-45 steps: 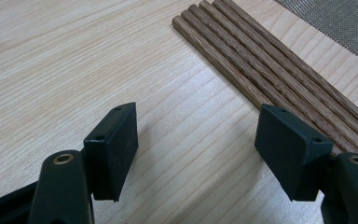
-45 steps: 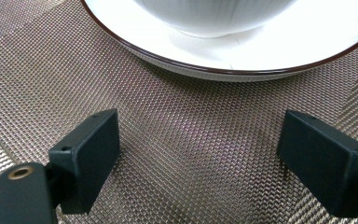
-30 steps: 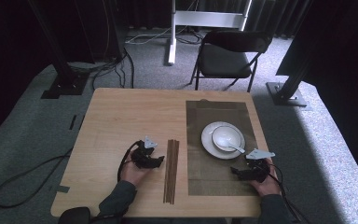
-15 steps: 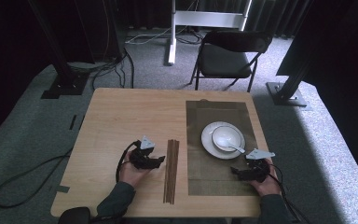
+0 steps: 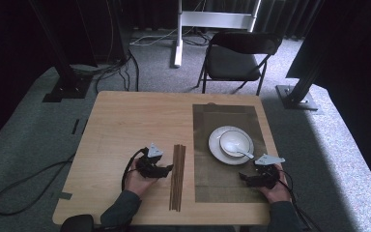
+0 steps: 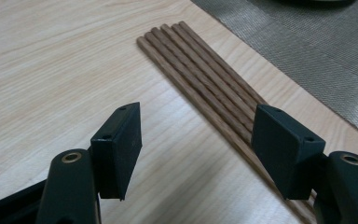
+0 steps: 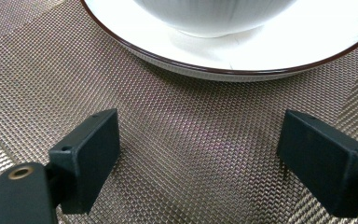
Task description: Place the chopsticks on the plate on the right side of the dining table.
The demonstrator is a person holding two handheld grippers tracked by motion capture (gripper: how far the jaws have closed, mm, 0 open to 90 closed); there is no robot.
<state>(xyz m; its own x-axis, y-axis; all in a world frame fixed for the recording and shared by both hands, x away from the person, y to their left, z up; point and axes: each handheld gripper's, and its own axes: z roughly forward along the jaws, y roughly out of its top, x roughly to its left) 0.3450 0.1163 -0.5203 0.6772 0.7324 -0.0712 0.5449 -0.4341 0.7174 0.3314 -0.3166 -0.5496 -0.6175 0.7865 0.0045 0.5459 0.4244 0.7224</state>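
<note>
Holding your left tongs low over the pale wood-grain counter, you have them released, and they have just been opening, with bare wood between the flat black rectangular pads. In the left gripper view the right-hand pad stands over the edge of the chopsticks; whether it touches them I cannot tell. These are slim, dark brown wooden sticks with a fine grain, lying side by side in a tight, straight bundle on the counter. From above, the bundle runs from near the counter's near edge away from you, just beside the left edge of the placemat and parallel to it.

Your right tongs rest at the near right part of that placemat, also released, with nothing between the blocky black pads. The right gripper view shows the mat as a woven mesh of grey-brown fibre with a slight sheen. Ahead of the pads sits a round white plate with a thin dark rim line, glossy and smooth, carrying a white bowl on its middle.

In the high view the plate and bowl sit mid-mat, with a white spoon resting in the bowl, its handle pointing toward your right hand. Your left hand grips its tool just left of the chopsticks.
</note>
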